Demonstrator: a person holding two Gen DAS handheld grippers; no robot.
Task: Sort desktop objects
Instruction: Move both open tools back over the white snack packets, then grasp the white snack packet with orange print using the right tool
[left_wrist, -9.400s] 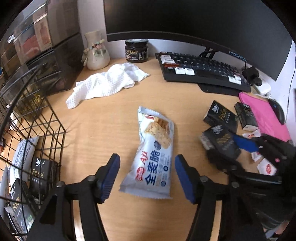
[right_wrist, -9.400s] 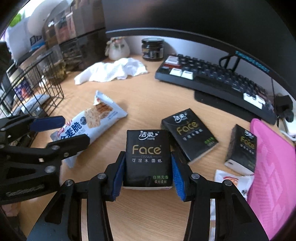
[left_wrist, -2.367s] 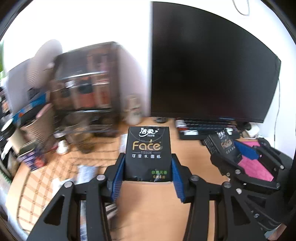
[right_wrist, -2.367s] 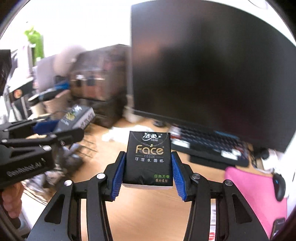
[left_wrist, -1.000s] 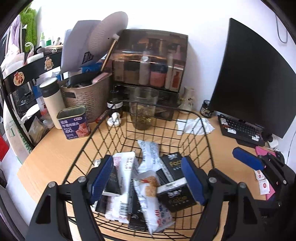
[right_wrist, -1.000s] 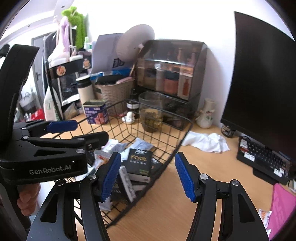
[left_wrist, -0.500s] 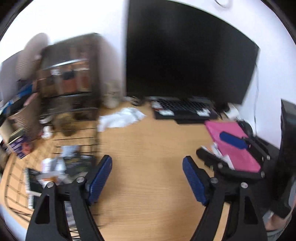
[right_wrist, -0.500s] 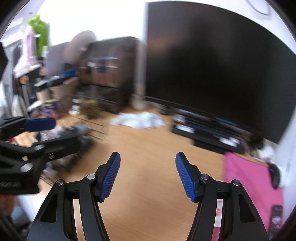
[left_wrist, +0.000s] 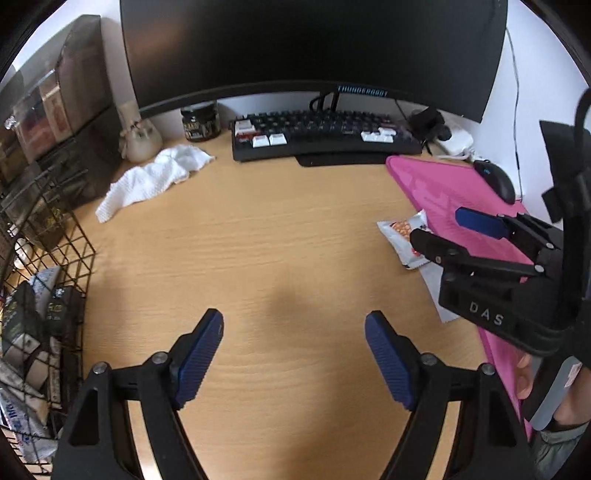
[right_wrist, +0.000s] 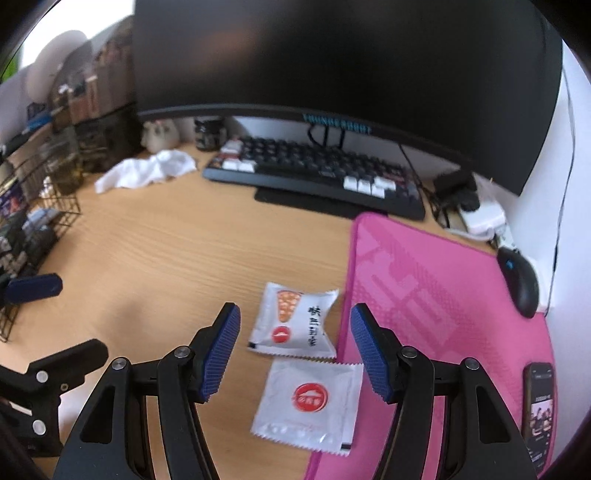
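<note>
Two white snack sachets lie on the wooden desk beside the pink mat: the farther sachet shows a pizza picture, the nearer sachet a red round logo. My right gripper hovers open above them, nothing pressed between its blue pads. In the left wrist view the right gripper reaches in from the right, covering part of a sachet. My left gripper is open over bare desk. The black wire basket at the left holds tissue packs and snack bags.
A white cloth lies at the back left near a small vase and a dark jar. Keyboard and monitor fill the back. Pink mat carries a mouse and a phone.
Both grippers swung from over the basket to the right and downward across the desk. The sachets beside the pink mat now sit under the right gripper; the basket has slid to the left edge.
</note>
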